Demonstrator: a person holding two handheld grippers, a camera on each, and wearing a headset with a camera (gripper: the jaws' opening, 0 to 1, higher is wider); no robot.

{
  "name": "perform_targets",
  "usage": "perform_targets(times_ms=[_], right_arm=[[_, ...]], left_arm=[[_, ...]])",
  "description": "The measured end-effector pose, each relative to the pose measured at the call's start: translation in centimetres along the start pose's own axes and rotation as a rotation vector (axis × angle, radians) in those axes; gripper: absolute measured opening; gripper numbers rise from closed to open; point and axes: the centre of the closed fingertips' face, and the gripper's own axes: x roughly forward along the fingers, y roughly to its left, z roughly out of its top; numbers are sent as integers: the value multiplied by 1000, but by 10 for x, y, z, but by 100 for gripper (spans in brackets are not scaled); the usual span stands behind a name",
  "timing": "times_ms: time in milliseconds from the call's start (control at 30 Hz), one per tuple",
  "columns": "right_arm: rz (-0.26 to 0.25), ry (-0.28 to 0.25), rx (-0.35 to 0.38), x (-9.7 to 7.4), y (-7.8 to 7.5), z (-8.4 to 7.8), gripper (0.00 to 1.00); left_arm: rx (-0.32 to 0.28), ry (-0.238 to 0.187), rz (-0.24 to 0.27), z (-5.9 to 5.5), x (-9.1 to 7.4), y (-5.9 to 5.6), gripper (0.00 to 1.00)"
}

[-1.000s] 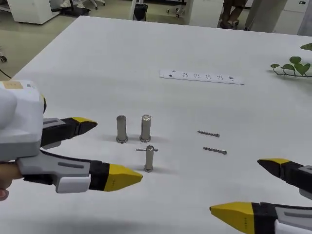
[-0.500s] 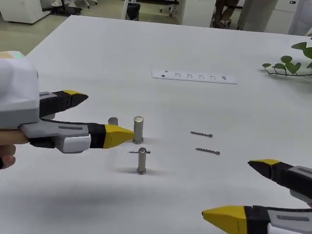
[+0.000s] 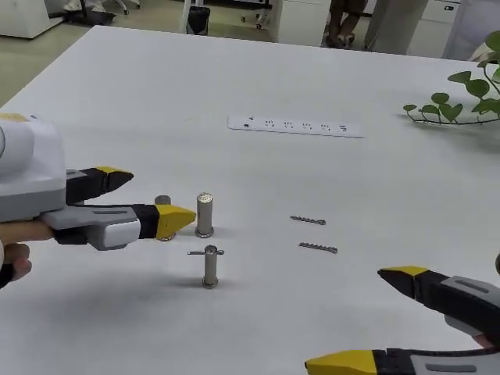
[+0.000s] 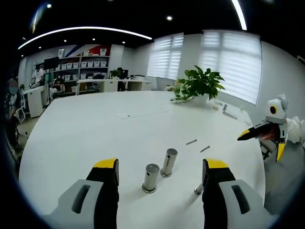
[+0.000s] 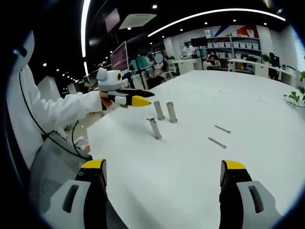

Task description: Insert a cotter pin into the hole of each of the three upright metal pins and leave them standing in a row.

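Cotter pin (image 3: 205, 251) seated crosswise through the top of the nearest metal pin (image 3: 210, 269), upright on the white surface (image 3: 258, 172) — one of three done, by the look of it. Just behind, two more side by side and upright: right bare pin (image 3: 205, 215) in plain sight, left bare pin (image 3: 162, 201) half hidden behind a yellow jaw tip in the head view. Flat on the surface, well to the right of the group and untouched: far loose cotter pin (image 3: 308, 221) and near loose cotter pin (image 3: 317, 248). Left to do, judging from this: both loose ones picked up and pushed through the bare pins, then the fitted one lined up with the others — not yet one row. Left gripper (image 3: 152, 197) with jaws spread wide, holding nothing; in the left gripper view both bare pins framed between the tips, no contact to be seen. Right gripper (image 3: 359, 319) low and near the person, jaws likewise wide apart and empty, well clear of the loose cotter pins. Power strip (image 3: 295, 126) farther back.
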Motion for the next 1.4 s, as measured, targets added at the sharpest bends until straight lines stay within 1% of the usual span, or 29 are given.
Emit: perform_targets(times_ms=[67, 167, 200, 233, 267, 367, 400, 567, 700, 767, 1000, 1033, 1067, 1100, 1200, 1267, 1400], right_arm=[[-4, 1, 1, 0, -1, 0, 98], [-8, -3, 6, -1, -2, 0, 98], [-10, -3, 7, -2, -2, 0, 98], [-13, -1, 6, -2, -3, 0, 98], [-13, 0, 6, -2, -3, -1, 98], [-19, 2, 9, -3, -5, -2, 97], [-20, 3, 8, -4, -5, -2, 97], [-15, 7, 9, -4, -3, -4, 97], [-19, 12, 16, -4, -4, -5, 98], [-29, 22, 13, -5, -6, -7, 98], [-27, 20, 18, -7, -7, -8, 97], [-27, 20, 18, -7, -7, -8, 97], [-26, 20, 19, -7, -6, -8, 97], [-27, 19, 20, -8, -6, -8, 97], [-28, 20, 19, -8, -7, -7, 97], [-28, 20, 19, -8, -6, -7, 97], [-24, 23, 19, -8, -6, -8, 96]], left_arm=[[17, 10, 16, -3, 4, 4, 64], [11, 13, 18, -7, 9, 8, 61], [10, 14, 18, -8, 10, 9, 58], [13, 29, 16, -11, 12, 9, 55], [13, 31, 17, -13, 14, 10, 54], [-1, 30, 16, -16, 17, 10, 52], [-5, 36, 12, -18, 18, 10, 51], [-9, 36, 17, -22, 20, 12, 44], [5, 55, 25, -27, 23, 11, 39], [8, 53, 30, -28, 23, 11, 36], [28, 60, 38, -29, 26, 10, 28], [26, 58, 37, -28, 26, 10, 26], [9, 54, 30, -28, 27, 9, 23], [5, 54, 27, -28, 27, 8, 19], [23, 62, 41, -29, 26, 11, 12], [20, 61, 40, -29, 26, 11, 12], [50, 66, 41, -30, 26, 11, 11]])
